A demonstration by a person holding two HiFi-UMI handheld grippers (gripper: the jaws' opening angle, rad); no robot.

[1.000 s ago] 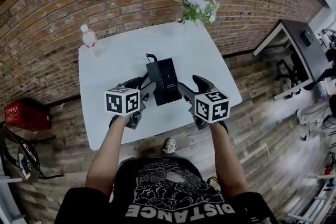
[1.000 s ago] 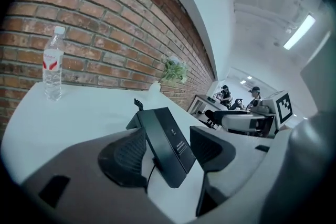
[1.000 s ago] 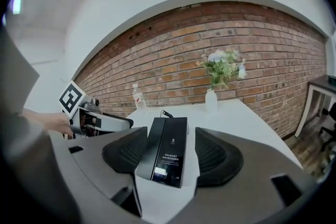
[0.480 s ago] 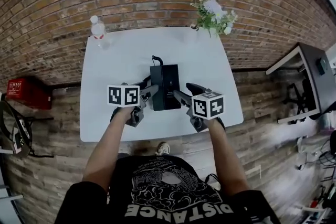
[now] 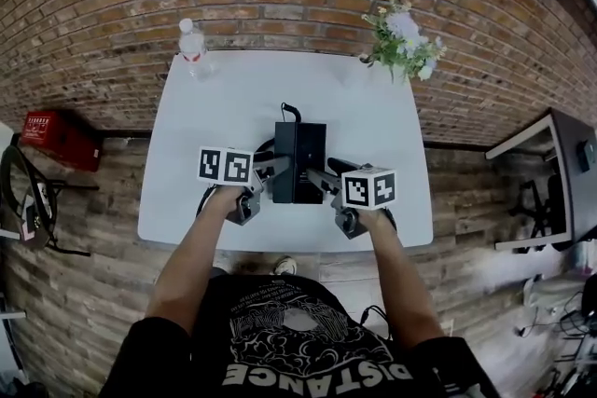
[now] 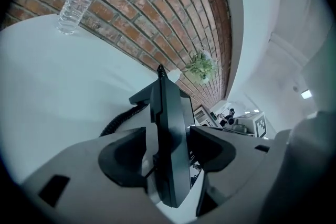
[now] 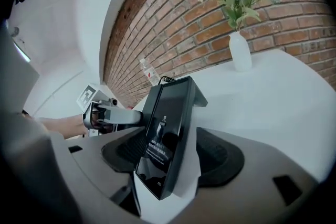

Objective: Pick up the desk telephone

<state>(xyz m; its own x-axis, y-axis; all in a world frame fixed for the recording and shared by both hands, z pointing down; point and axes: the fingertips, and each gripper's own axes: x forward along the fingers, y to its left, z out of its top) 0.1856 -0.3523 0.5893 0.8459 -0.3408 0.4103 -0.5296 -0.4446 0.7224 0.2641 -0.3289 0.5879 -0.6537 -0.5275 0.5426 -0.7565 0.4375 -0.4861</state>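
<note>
The black desk telephone [image 5: 298,160] is over the middle of the white table [image 5: 210,121], its cord [image 5: 291,112] at the far end. My left gripper [image 5: 271,171] is shut on its left side and my right gripper [image 5: 323,179] is shut on its right side. In the left gripper view the telephone [image 6: 169,128] stands edge-on between the jaws of the left gripper [image 6: 167,153], with a coiled cord [image 6: 122,117] trailing left. In the right gripper view the telephone's dark face [image 7: 167,131] fills the gap of the right gripper [image 7: 170,159]. Whether it rests on the table I cannot tell.
A water bottle [image 5: 192,47] stands at the table's far left corner. A white vase of flowers [image 5: 404,34] stands at the far right corner. A brick wall runs behind. A red box [image 5: 54,138] lies on the floor at left, and a dark desk [image 5: 562,165] is at right.
Both grippers stay on the telephone's sides. The telephone has gone from slightly tilted to square with the table. The head view has swung, so the table now sits more central.
</note>
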